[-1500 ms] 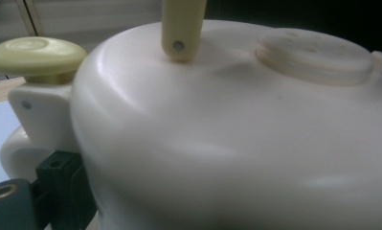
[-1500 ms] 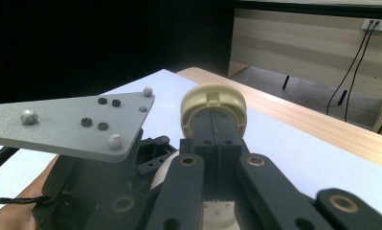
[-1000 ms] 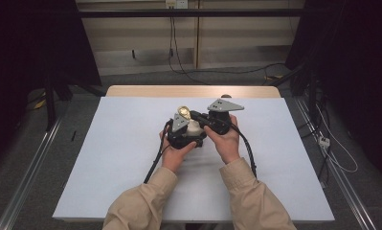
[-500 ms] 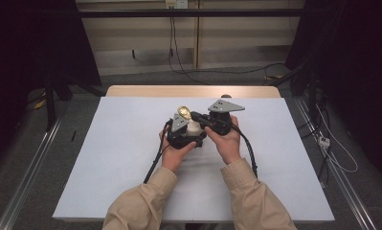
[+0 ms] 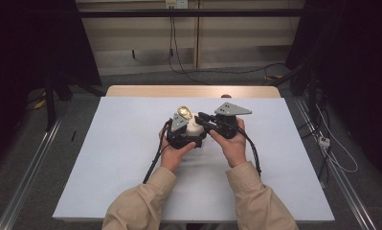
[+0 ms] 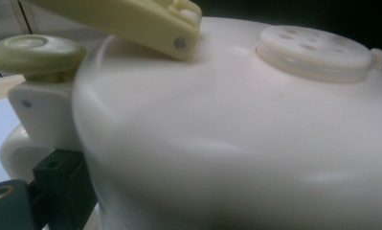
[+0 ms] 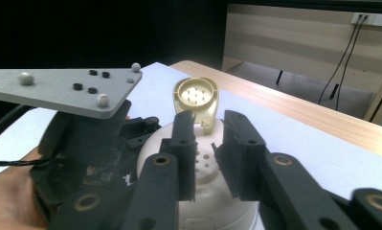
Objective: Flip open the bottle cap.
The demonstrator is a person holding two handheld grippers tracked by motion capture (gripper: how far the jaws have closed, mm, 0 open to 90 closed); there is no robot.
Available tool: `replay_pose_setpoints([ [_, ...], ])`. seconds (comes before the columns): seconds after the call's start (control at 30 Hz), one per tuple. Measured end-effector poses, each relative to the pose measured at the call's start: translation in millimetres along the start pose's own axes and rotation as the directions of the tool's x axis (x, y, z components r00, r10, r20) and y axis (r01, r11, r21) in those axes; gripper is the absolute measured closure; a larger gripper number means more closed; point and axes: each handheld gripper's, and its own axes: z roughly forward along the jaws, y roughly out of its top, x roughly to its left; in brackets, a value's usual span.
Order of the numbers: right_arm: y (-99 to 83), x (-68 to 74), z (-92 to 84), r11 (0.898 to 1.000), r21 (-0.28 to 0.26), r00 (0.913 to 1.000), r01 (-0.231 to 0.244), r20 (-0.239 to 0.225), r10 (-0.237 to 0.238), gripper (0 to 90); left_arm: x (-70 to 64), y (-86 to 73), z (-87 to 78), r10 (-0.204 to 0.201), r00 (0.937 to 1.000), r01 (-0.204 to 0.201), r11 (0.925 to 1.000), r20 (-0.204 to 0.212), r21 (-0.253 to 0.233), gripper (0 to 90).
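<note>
right gripper [image 7: 205, 158]: jaws part-open, just been opening; cap's lower end sits in the gap, pads not pressing it; hovers over jar top, held in right hand [image 5: 232, 143]
left gripper [image 5: 181, 136]: clamped on jar body; left gripper view shows one black jaw at jar's side by the white handle; held in left hand [image 5: 173, 153]
jar [image 5: 194, 128]: white, small, mid-table between both grippers; top has round sifter disc [image 6: 314, 51] with holes
cap [image 5: 184, 113]: pale yellow flip lid, swung up and back on its hinge, inside ring and pegs face the right gripper
knob [image 6: 34, 50]: pale yellow, round, beside hinge above the handle
table [image 5: 112, 158]: white mat over wood top, wood strip bare at far edge; mat bare apart from jar and grippers
cables [image 5: 152, 160]: black, trail from grippers toward near edge
floor [image 5: 30, 158]: grey, metal rails either side of table
room: dark curtains left and right; beige wall panel behind, socket [image 5: 175, 4] up top, wires hang down to floor
person: beige sleeves [image 5: 140, 206] come in from near edge
</note>
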Motion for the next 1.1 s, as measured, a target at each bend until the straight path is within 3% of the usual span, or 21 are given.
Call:
replay_pose_setpoints([
  [0.13,-0.3,0.6,-5.5,1.0,-0.015,0.9996,0.008,0.028,-0.007,57.6,-1.4,-0.3,-0.4,0.008,0.9999,-0.007,0.9999,-0.008,0.009,4.6],
  [0.2,-2.0,-0.2,-8.6,1.0,-0.012,0.9995,0.013,0.03,-0.013,55.6,-1.0,-0.8,0.1,0.002,1.0,-0.002,0.9999,-0.004,0.012,4.4],
  [0.27,-4.3,-1.1,-12.1,1.0,-0.013,0.9994,-0.001,0.036,0.001,50.7,-0.8,-1.5,-0.2,0.014,0.9999,-0.013,0.9997,-0.007,0.022,4.0],
  [0.37,-7.6,-3.2,-17.9,1.0,-0.025,0.9988,-0.011,0.047,0.012,43.7,-1.7,-8.0,0.4,0.037,0.9992,-0.035,0.9961,-0.016,0.081,2.2],
  [0.5,-11.4,-7.0,-25.9,0.998,-0.028,0.9972,-0.048,0.057,0.049,35.8,-2.6,-8.2,-3.4,0.051,0.9985,-0.05,0.9963,-0.021,0.07,3.6],
  [0.83,-24.7,-10.9,-41.3,0.997,0.016,0.9959,-0.069,0.06,0.068,24.0,-1.3,-5.2,-10.1,0.037,0.9993,-0.036,0.9941,-0.004,0.103,3.9],
  [1.1,-32.3,-10.0,-50.4,0.998,0.012,0.9957,-0.069,0.063,0.068,19.7,-0.9,-2.7,-15.4,0.041,0.9991,-0.042,0.991,0.01,0.127,4.4],
])
